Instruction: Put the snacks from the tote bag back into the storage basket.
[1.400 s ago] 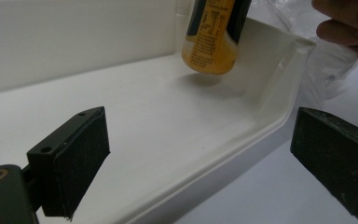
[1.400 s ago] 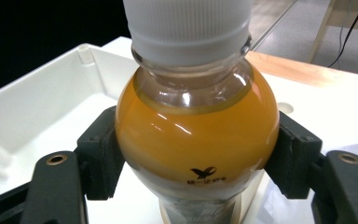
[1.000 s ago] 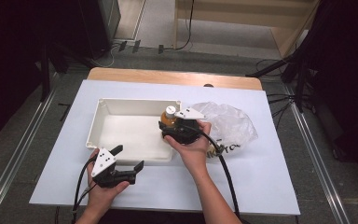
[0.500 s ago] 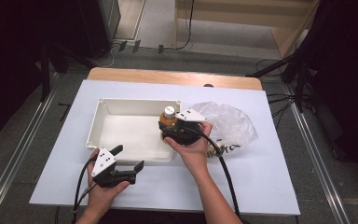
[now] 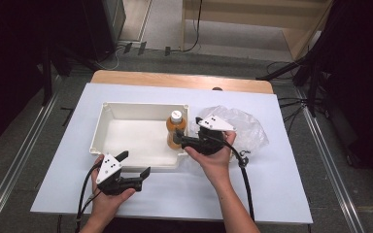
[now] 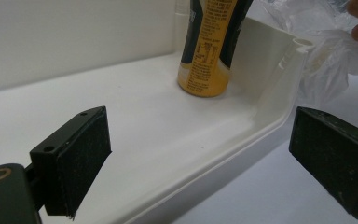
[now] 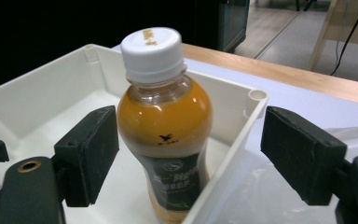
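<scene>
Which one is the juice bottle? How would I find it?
Look for the big white tray in the middle of the table. The bottle stands upright in its right end, beside the crinkly clear bag. It is the orange thing with a white cap.

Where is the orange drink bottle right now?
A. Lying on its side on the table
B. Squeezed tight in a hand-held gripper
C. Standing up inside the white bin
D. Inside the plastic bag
C: the bottle stands upright on the floor of the white bin, near its right wall, and the right hand-held gripper has its jaws apart, not pressing it.
</scene>
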A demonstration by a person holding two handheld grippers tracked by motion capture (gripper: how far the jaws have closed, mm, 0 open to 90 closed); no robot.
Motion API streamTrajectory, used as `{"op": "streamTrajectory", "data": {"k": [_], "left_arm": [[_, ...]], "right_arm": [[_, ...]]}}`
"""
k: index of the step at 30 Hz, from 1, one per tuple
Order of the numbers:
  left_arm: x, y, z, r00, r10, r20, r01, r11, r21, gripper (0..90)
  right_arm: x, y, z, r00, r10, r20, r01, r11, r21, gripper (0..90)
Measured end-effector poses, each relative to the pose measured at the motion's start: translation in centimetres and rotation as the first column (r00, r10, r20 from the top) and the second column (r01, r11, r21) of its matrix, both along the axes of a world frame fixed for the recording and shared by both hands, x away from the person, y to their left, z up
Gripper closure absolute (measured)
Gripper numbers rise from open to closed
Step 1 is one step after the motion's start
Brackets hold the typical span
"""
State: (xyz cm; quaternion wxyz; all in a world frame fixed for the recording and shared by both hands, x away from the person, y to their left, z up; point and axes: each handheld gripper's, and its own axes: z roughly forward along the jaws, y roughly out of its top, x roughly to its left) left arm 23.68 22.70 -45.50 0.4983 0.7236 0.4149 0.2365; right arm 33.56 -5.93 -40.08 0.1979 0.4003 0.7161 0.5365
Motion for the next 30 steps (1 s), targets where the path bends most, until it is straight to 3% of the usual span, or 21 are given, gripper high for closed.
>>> {"op": "streamTrajectory", "data": {"k": [19,30], "left_arm": [[0.0,0.0,0.0,1.0000,0.004,0.000,-0.004,1.0000,-0.001,5.8],[0.0,0.1,0.0,1.0000,0.007,-0.003,-0.007,0.9999,-0.008,5.8]], "right_arm": [[-2.2,-4.9,0.1,0.9981,-0.052,0.032,0.051,0.9981,0.035,17.2],[-3.4,-8.6,-1.3,0.9937,-0.110,0.023,0.109,0.9935,0.033,16.6]]}}
